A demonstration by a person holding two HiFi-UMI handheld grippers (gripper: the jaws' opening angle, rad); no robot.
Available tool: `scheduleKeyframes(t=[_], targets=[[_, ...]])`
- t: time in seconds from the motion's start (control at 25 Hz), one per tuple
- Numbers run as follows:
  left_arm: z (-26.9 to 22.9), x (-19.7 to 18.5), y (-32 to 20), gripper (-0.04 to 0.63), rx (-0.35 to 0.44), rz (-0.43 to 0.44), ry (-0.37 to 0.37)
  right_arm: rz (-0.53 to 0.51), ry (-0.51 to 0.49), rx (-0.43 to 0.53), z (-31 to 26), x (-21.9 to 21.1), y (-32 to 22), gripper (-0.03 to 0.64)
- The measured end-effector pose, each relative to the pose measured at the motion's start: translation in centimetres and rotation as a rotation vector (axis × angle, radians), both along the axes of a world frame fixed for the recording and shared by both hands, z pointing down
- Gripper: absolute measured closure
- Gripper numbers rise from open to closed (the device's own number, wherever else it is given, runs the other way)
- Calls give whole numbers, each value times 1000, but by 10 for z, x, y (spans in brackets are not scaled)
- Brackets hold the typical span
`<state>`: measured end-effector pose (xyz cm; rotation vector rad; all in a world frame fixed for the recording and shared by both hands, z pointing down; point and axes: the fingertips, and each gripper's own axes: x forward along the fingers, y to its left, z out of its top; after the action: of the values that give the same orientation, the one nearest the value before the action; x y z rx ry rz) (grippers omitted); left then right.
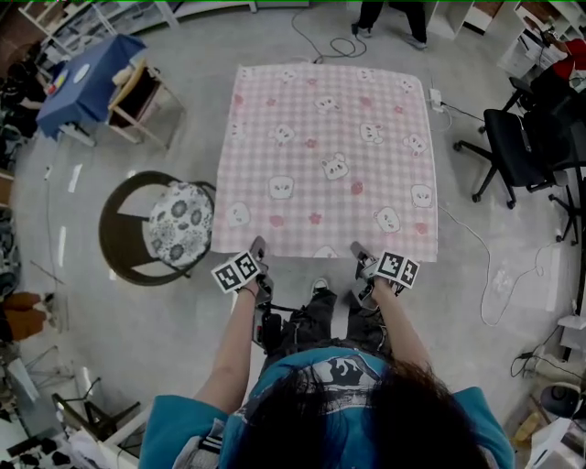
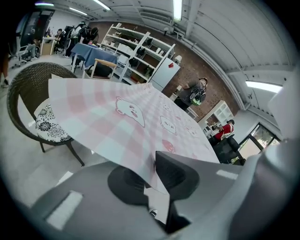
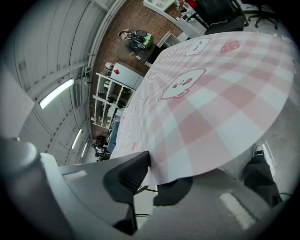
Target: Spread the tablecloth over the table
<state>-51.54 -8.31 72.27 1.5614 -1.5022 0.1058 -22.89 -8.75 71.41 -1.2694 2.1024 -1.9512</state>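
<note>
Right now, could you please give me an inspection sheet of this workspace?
Surface: table hidden under the cloth, which lies flat.
Job's things: cloth only, its near edge at the grippers.
Clutter: nothing seen on the cloth.
Grippers: left gripper tongs pinch the cloth edge; right gripper tongs stand slightly apart with the edge between them.
Cables: cable trails over the floor right of the table.
Surroundings: wicker chair at left, office chair at right, person beyond the far edge.
</note>
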Motion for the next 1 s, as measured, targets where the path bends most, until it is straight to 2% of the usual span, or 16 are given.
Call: scheduleKeyframes(t=[0.28, 0.4, 0.44, 0.64, 0.76, 0.88, 1.0], targets=[[-1, 3, -2, 510, 32, 55, -21, 28, 44, 31, 2, 3, 3, 568], [-10, 8, 1, 387, 35, 105, 23, -12, 71, 49, -4, -2, 13, 511], [-14, 11, 2, 374, 38, 120, 34, -20, 78, 51, -5, -2, 17, 506], [-44, 23, 8, 374, 104, 131, 15, -16, 91, 58, -13, 16, 44, 506], [-66, 28, 13, 370, 164, 114, -31, -8, 92, 89, -24, 30, 56, 508], [-80, 35, 25, 368, 188, 97, -60, 5, 74, 122, -41, 40, 59, 509], [-94, 56, 33, 385, 227, 132, -79, -25, 82, 171, -58, 46, 58, 521]])
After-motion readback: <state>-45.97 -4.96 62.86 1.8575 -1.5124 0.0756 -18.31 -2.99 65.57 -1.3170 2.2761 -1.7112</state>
